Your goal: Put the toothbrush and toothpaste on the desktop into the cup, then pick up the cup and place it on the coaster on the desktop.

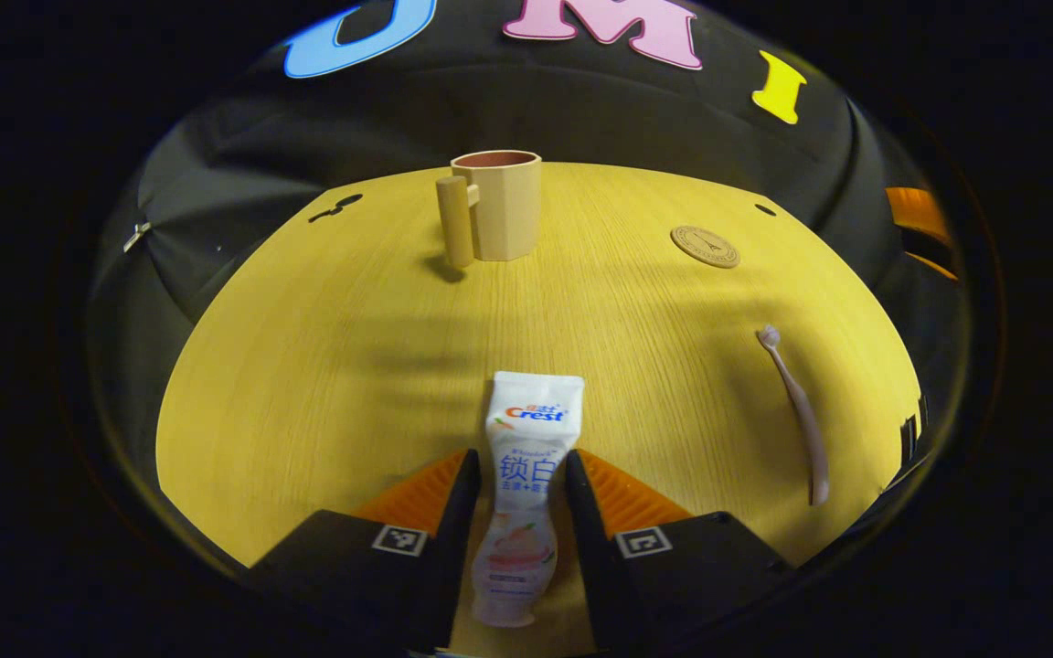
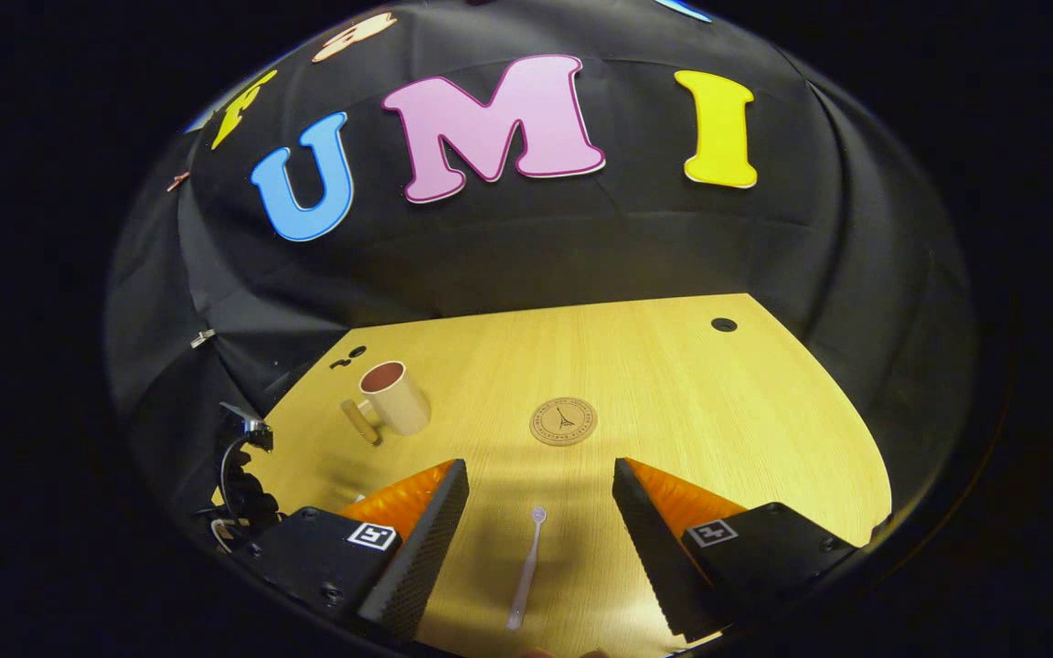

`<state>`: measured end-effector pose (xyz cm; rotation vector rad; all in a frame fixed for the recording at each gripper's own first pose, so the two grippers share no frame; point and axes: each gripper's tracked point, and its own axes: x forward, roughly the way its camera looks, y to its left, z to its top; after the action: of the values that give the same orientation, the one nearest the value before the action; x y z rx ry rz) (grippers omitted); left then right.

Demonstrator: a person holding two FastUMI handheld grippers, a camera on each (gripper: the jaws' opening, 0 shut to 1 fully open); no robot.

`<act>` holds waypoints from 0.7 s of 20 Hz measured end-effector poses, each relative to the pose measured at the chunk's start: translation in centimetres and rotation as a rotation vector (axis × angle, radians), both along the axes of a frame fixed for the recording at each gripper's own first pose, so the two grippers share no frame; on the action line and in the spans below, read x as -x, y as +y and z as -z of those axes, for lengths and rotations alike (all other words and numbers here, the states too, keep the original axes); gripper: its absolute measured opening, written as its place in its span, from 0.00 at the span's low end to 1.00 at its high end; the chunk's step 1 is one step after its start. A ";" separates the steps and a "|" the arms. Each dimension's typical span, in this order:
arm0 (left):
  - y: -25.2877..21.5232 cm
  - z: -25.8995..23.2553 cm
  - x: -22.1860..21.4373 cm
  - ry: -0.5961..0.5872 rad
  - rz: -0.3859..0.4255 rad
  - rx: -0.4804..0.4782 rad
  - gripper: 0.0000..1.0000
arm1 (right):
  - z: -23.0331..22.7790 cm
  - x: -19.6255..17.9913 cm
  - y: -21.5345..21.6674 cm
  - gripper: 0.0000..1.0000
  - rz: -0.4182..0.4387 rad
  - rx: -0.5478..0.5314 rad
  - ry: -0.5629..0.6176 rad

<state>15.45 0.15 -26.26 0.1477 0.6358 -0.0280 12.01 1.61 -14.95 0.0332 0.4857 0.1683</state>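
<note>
A white toothpaste tube (image 1: pixel 531 457) lies lengthwise between the fingers of my left gripper (image 1: pixel 521 454), which is shut on its middle, low over the yellow wooden desktop (image 1: pixel 325 366). The beige cup (image 1: pixel 499 206) with a side handle stands upright at the far side, left of a round cork coaster (image 1: pixel 705 246). A pale pink toothbrush (image 1: pixel 796 411) lies flat to the right. My right gripper (image 2: pixel 541 462) hangs open above the toothbrush (image 2: pixel 526 567), apart from it. Farther off in the right gripper view are the coaster (image 2: pixel 563 421) and, to its left, the cup (image 2: pixel 394 398).
Black cloth walls close in the desk at the back and sides. A small dark hole (image 2: pixel 723 324) marks the far right of the desktop. Dark gear with cables (image 2: pixel 243 475) sits off the desk's left edge. Bare wood lies between cup, coaster and toothbrush.
</note>
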 end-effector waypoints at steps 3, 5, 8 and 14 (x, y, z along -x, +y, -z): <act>0.1 -0.1 0.2 0.010 0.040 -0.019 0.45 | 0.6 0.1 -0.5 0.98 0.034 0.039 0.015; 0.1 -0.1 0.2 0.029 0.056 -0.021 0.37 | 1.3 1.1 -0.8 0.98 0.053 0.064 0.043; 0.0 -0.3 0.1 0.047 0.097 -0.007 0.28 | 3.0 2.7 -0.8 0.98 0.076 0.094 0.105; -0.2 -0.2 0.8 0.061 0.159 0.096 0.26 | 6.4 3.8 0.1 0.98 0.090 0.130 0.211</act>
<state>14.69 -0.05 -26.01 0.1052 0.6815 -0.2169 8.21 1.76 -21.39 -0.0546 0.7037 0.0444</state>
